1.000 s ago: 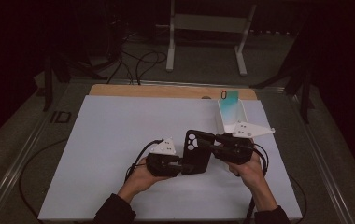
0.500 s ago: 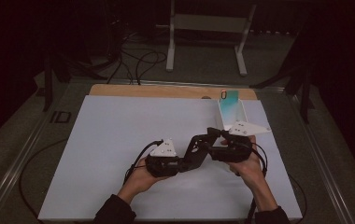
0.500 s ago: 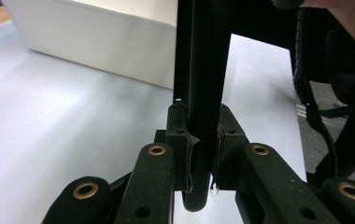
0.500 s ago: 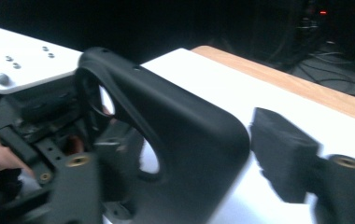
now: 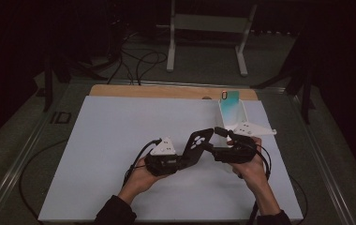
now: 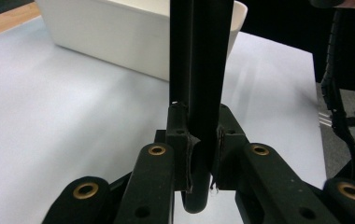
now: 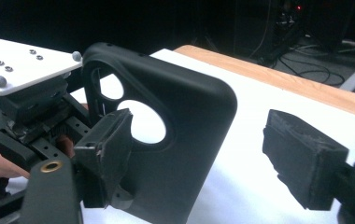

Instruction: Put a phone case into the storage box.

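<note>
A black phone case (image 5: 198, 145) with round camera cut-outs stands tilted between my two grippers above the white mat (image 5: 110, 136). My left gripper (image 5: 185, 159) is shut on its lower edge; in the left gripper view the case (image 6: 201, 70) rises edge-on from the clamped jaws (image 6: 199, 158). My right gripper (image 5: 215, 139) faces it from the right. Its jaws have just been opening and now stand wide, one pad (image 7: 105, 149) in front of the case (image 7: 180, 121) and the other pad (image 7: 301, 163) well off to the side, neither pressing on it.
A white open box (image 5: 232, 115) with a teal phone (image 5: 230, 99) propped in it stands at the back right of the mat, just behind my right hand. A wooden strip (image 5: 166, 91) borders the mat's far edge. Cables trail from both grippers.
The right gripper's jaws have spread apart and let go of the case. The case has tipped up more steeply in the left gripper. Both hands stay in place.
</note>
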Action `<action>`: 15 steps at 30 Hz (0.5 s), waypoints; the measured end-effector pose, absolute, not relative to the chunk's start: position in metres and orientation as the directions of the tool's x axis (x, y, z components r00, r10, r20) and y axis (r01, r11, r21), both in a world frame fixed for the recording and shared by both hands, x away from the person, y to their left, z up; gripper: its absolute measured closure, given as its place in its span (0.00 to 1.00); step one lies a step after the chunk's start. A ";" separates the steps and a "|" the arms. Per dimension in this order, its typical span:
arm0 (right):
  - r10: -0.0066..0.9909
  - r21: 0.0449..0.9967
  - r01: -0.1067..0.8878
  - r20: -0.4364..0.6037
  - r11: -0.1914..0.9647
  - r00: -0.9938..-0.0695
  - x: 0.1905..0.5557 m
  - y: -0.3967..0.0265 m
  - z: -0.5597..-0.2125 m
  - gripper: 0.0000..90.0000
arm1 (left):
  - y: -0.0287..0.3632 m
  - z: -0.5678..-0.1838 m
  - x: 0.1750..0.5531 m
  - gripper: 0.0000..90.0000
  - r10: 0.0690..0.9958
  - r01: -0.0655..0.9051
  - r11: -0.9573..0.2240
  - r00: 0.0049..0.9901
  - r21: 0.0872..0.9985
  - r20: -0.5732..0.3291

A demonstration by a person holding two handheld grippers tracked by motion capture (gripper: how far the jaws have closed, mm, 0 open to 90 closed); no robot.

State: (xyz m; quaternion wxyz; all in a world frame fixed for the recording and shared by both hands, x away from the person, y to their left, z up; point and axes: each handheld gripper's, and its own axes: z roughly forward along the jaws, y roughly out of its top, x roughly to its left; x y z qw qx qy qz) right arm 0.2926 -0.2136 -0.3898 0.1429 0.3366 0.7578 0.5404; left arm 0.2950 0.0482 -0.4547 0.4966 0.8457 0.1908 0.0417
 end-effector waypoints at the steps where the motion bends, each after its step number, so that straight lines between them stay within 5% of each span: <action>1: 0.665 0.915 0.356 0.147 0.189 -0.733 0.293 -0.214 -0.390 0.25 | 0.048 -0.455 0.295 0.89 0.373 0.285 -0.433 0.920 0.855 -0.118; 15: 0.686 0.892 0.426 0.214 0.153 -0.695 0.291 -0.188 -0.390 0.17 | 0.045 -0.458 0.296 0.90 0.386 0.293 -0.440 0.915 0.849 -0.116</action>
